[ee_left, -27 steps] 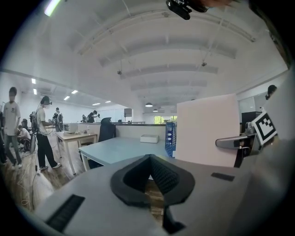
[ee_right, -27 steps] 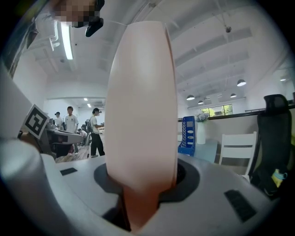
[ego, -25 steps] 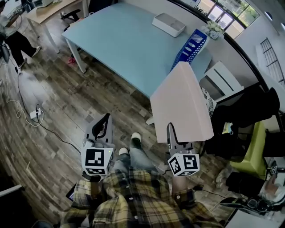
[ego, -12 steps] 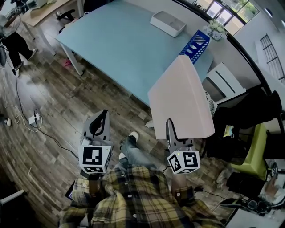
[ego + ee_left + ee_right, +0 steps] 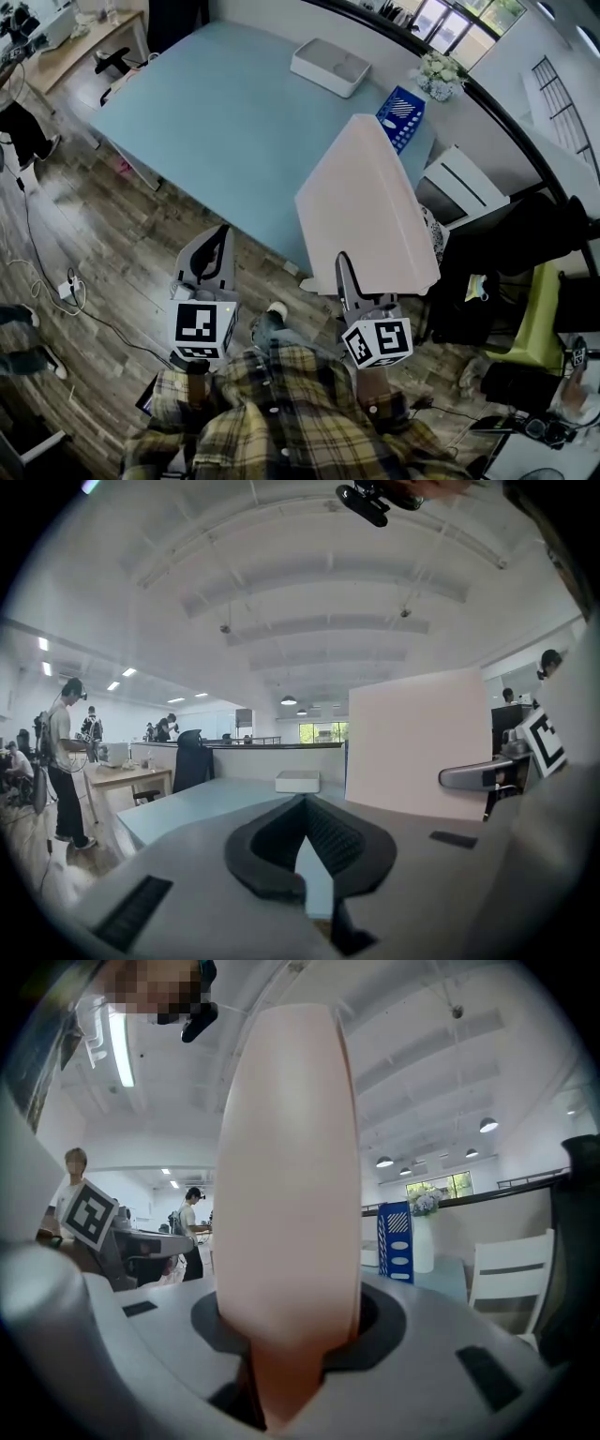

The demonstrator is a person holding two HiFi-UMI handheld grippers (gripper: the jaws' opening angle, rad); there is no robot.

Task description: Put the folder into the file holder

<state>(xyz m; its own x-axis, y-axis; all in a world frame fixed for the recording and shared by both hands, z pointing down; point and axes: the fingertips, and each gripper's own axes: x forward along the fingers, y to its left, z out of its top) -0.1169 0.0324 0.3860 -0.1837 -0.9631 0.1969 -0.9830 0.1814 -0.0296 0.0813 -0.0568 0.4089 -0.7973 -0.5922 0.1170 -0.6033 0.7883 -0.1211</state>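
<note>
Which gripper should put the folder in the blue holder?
The right gripper: it is clamped on the folder, and the file holder stands ahead on its side. The left gripper is shut, empty, farther away.

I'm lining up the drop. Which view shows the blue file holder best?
The right gripper view: the file holder stands upright and unobstructed, just right of the folder. The head view shows it from above, its near end cut off by the folder. In the left gripper view the folder hides nearly all of it.
</note>
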